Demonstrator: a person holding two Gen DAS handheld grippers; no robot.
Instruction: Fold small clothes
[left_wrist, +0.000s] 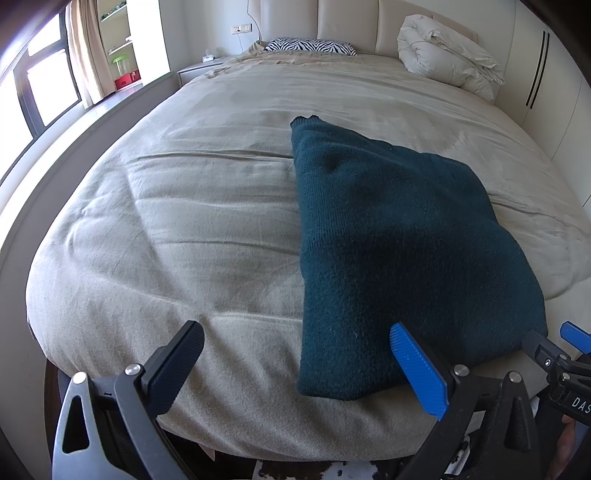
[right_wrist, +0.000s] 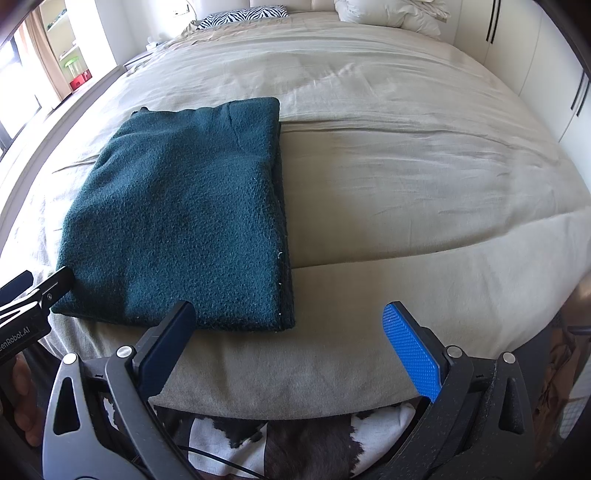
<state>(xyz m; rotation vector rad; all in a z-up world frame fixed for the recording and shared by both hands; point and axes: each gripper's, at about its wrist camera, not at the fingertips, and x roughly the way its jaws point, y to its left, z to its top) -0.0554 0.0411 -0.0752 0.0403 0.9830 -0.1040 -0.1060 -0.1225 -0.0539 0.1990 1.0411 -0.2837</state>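
Beige bedding covers the wide bed (left_wrist: 184, 206) in front of you, creased in long shallow folds, with a bright window (left_wrist: 40, 85) and a curtain (left_wrist: 83, 48) off at the far left and a shelf unit (left_wrist: 118, 44) beside them. At the head of the bed, a zebra-print pillow (left_wrist: 310, 46) lies against the padded headboard (left_wrist: 354, 26), and a bundled white duvet (left_wrist: 447, 55) sits to the right of it, near the pale wardrobe doors (left_wrist: 546, 110). Your left hand-held gripper (left_wrist: 297, 363) hangs at the foot edge of the bed with its jaws spread wide and nothing between them; its black finger is over bare sheet, while its blue finger overlaps the near left part of the sweater. That dark teal sweater (left_wrist: 388, 240) lies folded flat on the bedding close to the foot edge, a rough rectangle running away from you, with one far corner sticking up a little. Seen from the right wrist, the sweater (right_wrist: 184, 206) sits left of centre, its right edge straight and showing stacked layers. Your right hand-held gripper (right_wrist: 290, 332) is also wide open and holds nothing: its black finger overlaps the sweater's near right part and its blue finger is over bare sheet well to the right. Each gripper shows at the edge of the other's view, near the sweater's near corners. Below the bed edge you can see a black-and-white patterned rug (right_wrist: 295, 443).
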